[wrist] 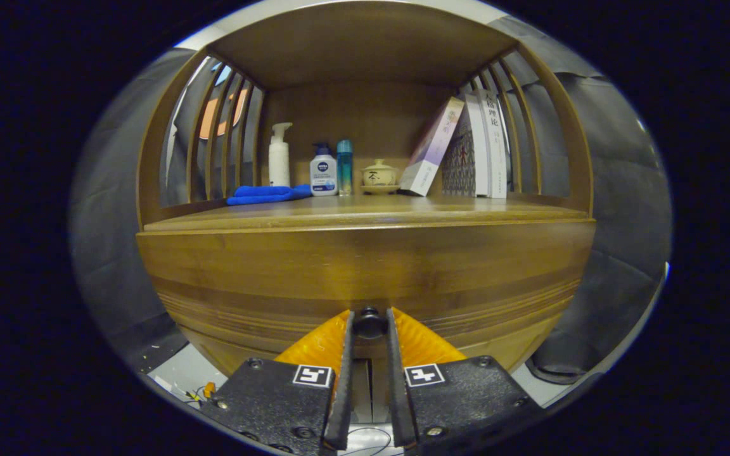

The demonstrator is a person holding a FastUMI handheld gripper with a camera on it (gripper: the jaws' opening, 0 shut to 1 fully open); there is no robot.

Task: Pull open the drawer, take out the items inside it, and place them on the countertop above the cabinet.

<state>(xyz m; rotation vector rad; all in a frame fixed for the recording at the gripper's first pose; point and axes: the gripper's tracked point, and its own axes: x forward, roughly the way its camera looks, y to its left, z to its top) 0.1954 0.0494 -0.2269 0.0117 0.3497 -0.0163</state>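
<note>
The gripper [370, 324] is up close to the front of a brown wooden cabinet [549, 190]. Its two fingers are pulled in narrow, and both press on the small dark round knob [370, 323] that sits between their tips. The knob sticks out from the drawer [365, 278], which is a wide wooden front with darker and lighter stripes of grain running across it. The drawer looks closed, flat against the cabinet, right under the countertop [365, 212]. The countertop is a smooth wooden shelf just above the drawer, with thin wooden bars on both sides and a wooden roof over it. Far back on it, beyond the fingers, things stand in a row. A folded blue cloth [267, 194] lies on the left. Just behind it stands a tall white pump bottle [279, 157]. Next to that is a shorter white bottle with a blue top [324, 172], and touching it a thin blue bottle [344, 166]. Then comes a little cream pot with a lid [379, 174] on a saucer. On the right some books [476, 152] stand up, and one book [431, 149] leans against them.
</note>
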